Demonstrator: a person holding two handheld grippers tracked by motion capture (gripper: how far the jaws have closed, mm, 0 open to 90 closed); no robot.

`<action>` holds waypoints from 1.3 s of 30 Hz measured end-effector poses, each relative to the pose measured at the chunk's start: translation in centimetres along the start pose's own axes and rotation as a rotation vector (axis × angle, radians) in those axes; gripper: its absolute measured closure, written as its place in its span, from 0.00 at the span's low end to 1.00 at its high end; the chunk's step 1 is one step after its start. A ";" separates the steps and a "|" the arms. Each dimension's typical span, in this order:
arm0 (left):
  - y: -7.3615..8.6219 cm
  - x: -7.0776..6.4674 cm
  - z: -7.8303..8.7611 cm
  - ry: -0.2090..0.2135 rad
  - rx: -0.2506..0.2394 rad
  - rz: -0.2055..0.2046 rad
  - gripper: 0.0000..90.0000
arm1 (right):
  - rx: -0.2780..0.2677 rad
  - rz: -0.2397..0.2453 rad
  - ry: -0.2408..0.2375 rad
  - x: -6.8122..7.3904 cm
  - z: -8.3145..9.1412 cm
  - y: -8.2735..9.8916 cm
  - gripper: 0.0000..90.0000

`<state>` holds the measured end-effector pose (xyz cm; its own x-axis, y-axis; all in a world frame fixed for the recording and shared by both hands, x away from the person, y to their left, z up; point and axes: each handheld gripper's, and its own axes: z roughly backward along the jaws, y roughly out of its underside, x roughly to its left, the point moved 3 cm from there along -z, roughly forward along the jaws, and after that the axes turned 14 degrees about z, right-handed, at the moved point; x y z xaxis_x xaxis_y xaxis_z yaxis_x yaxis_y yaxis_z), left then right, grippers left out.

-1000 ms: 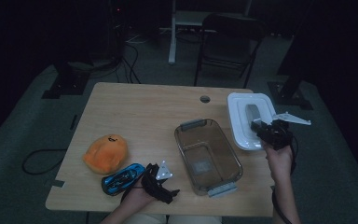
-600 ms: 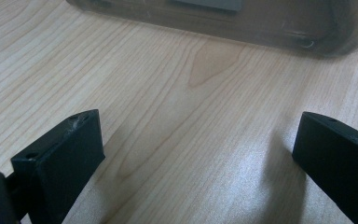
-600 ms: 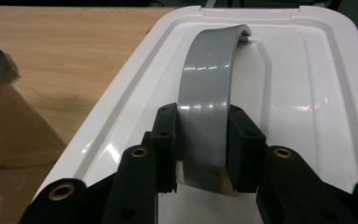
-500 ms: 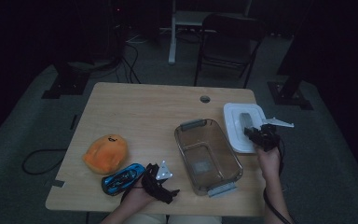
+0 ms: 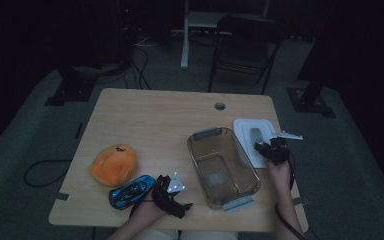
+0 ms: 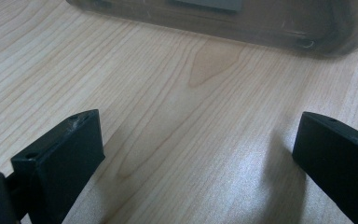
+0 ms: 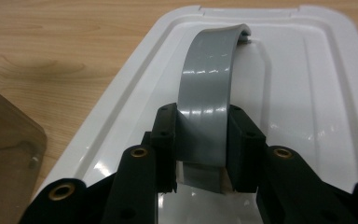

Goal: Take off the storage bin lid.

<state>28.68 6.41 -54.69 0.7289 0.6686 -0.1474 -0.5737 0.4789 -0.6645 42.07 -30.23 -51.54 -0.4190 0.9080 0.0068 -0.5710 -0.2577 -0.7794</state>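
A white lid (image 5: 245, 129) lies flat at the table's right edge, right beside the clear plastic container (image 5: 223, 165). My right gripper (image 5: 266, 148) is shut on the lid's arched grey handle (image 7: 209, 79); both jaws press the strap's sides over the lid (image 7: 307, 84). Whether the lid rests on the wood or hovers just above it I cannot tell. My left gripper (image 5: 172, 186) sits at the near edge, left of the container. Its jaws (image 6: 196, 154) stand wide open over bare wood, facing the container wall (image 6: 242, 23).
An orange plush toy (image 5: 114, 164) and a blue toy car (image 5: 130, 191) lie at the front left, the car close to my left hand. The table (image 5: 155, 120) has a cable hole (image 5: 220, 106) at the back. A folding chair (image 5: 250, 40) stands beyond it.
My right hand has come down and slightly left with the lid, bringing it low beside the container. The left gripper has stayed put.
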 end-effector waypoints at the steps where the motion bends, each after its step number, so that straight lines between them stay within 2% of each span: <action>1: 0.0 0.0 0.0 0.000 0.000 0.000 0.03 | 0.001 -0.002 -0.002 0.0 -0.2 0.2 0.76; 9: 0.0 0.0 0.0 0.000 0.000 0.000 0.03 | 0.028 0.002 0.002 0.2 -1.3 1.3 0.76; 11: 0.0 0.0 0.0 0.000 0.000 0.000 0.03 | 0.020 -0.003 -0.003 0.2 -1.2 1.4 0.76; 15: 0.0 0.0 0.0 -0.001 0.000 0.000 0.03 | 0.037 0.008 -0.004 0.3 -1.2 1.3 0.75; 18: 0.0 0.0 0.0 -0.002 -0.001 -0.001 0.03 | 0.032 0.001 -0.007 0.3 -0.9 1.3 0.72; 24: -0.4 -0.8 0.0 0.006 -0.009 -0.021 0.03 | -0.006 0.012 0.009 0.3 0.9 0.6 0.49; 27: -1.3 -0.9 0.4 0.009 -0.027 -0.002 0.03 | -0.019 0.022 0.019 0.4 1.8 0.4 0.36; 28: -1.7 -0.7 0.6 0.003 -0.036 0.017 0.03 | -0.029 0.018 0.009 0.4 2.1 0.4 0.32; 30: -2.3 -0.2 1.1 -0.009 -0.047 0.038 0.03 | -0.037 0.033 -0.031 0.8 2.6 0.4 0.18; 32: -3.0 0.4 1.5 -0.038 -0.050 0.049 0.03 | -0.040 0.062 -0.032 1.3 3.0 0.6 0.16; 33: -3.4 0.9 1.7 -0.060 -0.051 0.051 0.03 | -0.023 0.099 -0.054 2.0 3.2 0.9 0.16; 35: -3.9 1.5 1.9 -0.083 -0.052 0.066 0.03 | -0.019 0.110 -0.055 2.2 3.2 1.1 0.16; 37: -4.5 2.2 2.0 -0.092 -0.047 0.085 0.03 | -0.019 0.150 -0.057 2.8 3.3 1.5 0.16; 39: -5.0 2.7 2.0 -0.097 -0.043 0.087 0.03 | -0.023 0.178 -0.049 3.2 3.4 1.8 0.16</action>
<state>32.76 6.92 -50.33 0.6359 0.7598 -0.1356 -0.6152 0.3929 -0.6835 37.23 -28.91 -50.80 -0.5465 0.8312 -0.1025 -0.4683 -0.4047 -0.7855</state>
